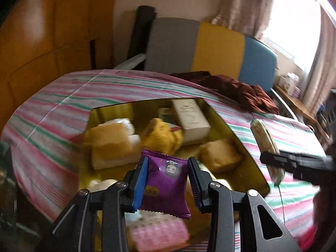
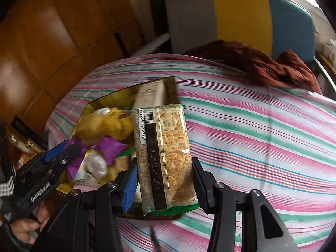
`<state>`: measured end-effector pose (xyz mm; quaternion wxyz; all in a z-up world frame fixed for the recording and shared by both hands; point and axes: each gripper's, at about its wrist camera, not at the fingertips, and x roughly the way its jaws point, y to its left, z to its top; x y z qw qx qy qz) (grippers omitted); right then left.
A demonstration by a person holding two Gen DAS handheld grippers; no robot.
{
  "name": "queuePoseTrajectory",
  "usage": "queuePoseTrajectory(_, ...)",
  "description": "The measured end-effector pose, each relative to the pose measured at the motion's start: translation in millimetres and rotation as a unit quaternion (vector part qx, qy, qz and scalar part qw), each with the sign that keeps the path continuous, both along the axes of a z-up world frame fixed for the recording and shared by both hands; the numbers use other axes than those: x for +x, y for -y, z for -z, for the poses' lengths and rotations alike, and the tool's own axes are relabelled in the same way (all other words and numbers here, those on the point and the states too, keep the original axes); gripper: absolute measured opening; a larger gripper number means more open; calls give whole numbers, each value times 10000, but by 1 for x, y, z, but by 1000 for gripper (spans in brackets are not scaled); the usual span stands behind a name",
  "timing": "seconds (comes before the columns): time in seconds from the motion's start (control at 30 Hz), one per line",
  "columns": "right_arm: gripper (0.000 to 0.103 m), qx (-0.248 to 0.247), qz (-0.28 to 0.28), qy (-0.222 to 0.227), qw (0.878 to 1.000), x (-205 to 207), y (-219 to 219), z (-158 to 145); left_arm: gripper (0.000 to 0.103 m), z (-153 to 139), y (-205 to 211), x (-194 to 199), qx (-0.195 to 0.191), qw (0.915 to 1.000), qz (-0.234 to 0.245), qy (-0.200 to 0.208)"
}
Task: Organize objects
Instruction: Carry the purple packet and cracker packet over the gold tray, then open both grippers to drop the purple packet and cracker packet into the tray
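A purple snack packet [image 1: 166, 180] is held clamped between the narrowly set jaws of the left gripper [image 1: 167, 180], above the near end of the gold tray [image 1: 241, 140], which sits on the striped cloth [image 1: 63, 109] of the tabletop. A cracker packet [image 2: 163, 157] is gripped upright, barcode uppermost, by the slightly wider jaws of the right gripper [image 2: 164, 183], at the tray's right edge. Inside the tray are seen a white box [image 1: 192, 119], yellow-wrapped cakes [image 1: 113, 142] and a pink packet [image 1: 159, 233]; a dark red cloth [image 1: 241, 88] lies beyond the tray.
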<state>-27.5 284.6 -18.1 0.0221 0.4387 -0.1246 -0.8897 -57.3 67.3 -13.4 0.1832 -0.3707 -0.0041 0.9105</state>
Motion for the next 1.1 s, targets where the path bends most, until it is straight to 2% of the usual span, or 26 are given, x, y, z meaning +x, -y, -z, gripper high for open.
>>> queuePoseTrajectory(0.1, 48, 196, -141, -24, 9997, -8, 24, 4, 39, 2, 9, -7, -13, 9997, -221, 65)
queuePoseTrajectory(0.2, 48, 187, -211, -7, 9996, -13, 33, 8, 39, 3, 10, -10, -73, 9995, -318, 53)
queuePoseTrajectory(0.7, 48, 121, -143, 72, 9998, -36, 32, 21, 41, 12, -6, -23, -272, 9987, -418, 108)
queuePoseTrajectory(0.77, 52, 166, -105, 70, 9998, -41, 32, 23, 42, 13, -7, -24, -270, 9986, -445, 108)
queuePoseTrajectory(0.8, 52, 175, -85, 77, 9998, -42, 32, 24, 44, 14, -7, -24, -292, 9985, -450, 116)
queuePoseTrajectory(0.87, 52, 127, -64, 85, 9999, -44, 31, 25, 58, 15, -7, -25, -309, 9982, -501, 112)
queuePoseTrajectory(1.1, 52, 120, -41, 90, 9999, -38, 31, 27, 62, 15, -6, -25, -321, 9980, -547, 63)
